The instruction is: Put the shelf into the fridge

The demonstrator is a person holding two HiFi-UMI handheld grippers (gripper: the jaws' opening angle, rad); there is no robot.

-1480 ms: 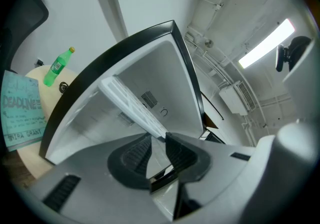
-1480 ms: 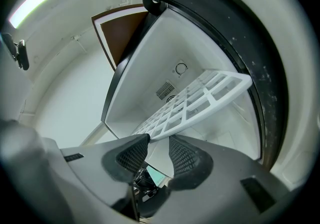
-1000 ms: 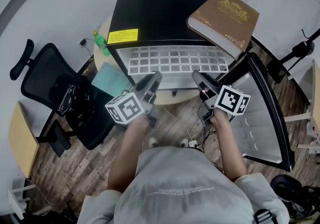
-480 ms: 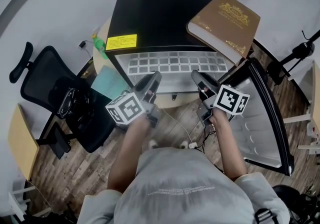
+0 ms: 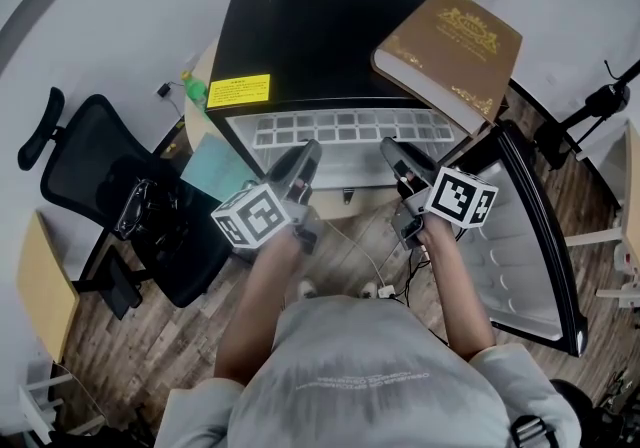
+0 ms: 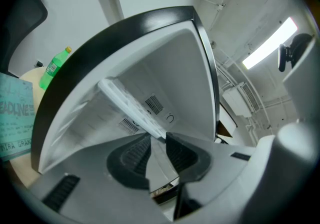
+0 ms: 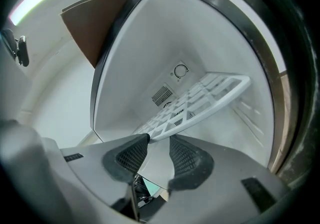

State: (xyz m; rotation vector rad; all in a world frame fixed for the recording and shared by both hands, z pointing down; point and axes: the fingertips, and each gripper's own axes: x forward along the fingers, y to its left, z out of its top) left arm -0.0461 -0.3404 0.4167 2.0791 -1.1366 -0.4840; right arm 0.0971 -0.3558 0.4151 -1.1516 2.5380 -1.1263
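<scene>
**Shelf part-way into fridge, gripped at its front edge**

Shelf (image 5: 345, 128) lay at centre top of the head view, its rear part inside the open fridge (image 5: 300, 26) and its front strip sticking out toward the person. The left gripper (image 5: 305, 158) and right gripper (image 5: 395, 158) each had its jaws closed on that front strip, one near each end, partly apart with the plate pinched between the pads (image 7: 134, 155).

To do the step well, both grippers would probably need to push forward evenly and keep the shelf level, so that its side edges ride the ledges moulded into the fridge walls. Pushing one side ahead of the other would likely wedge it. The door (image 5: 530, 246), at lower right of the head view, stood wide open and clear of the path.

The shelf looked like rigid white plastic: a grid of square openings with a solid flat front strip. The fridge liner was smooth and pale with small vent slots at the back, and its shell was glossy black. The pads were dark and ribbed. A brown hardback book (image 5: 450, 41) lay on top of the fridge.
</scene>
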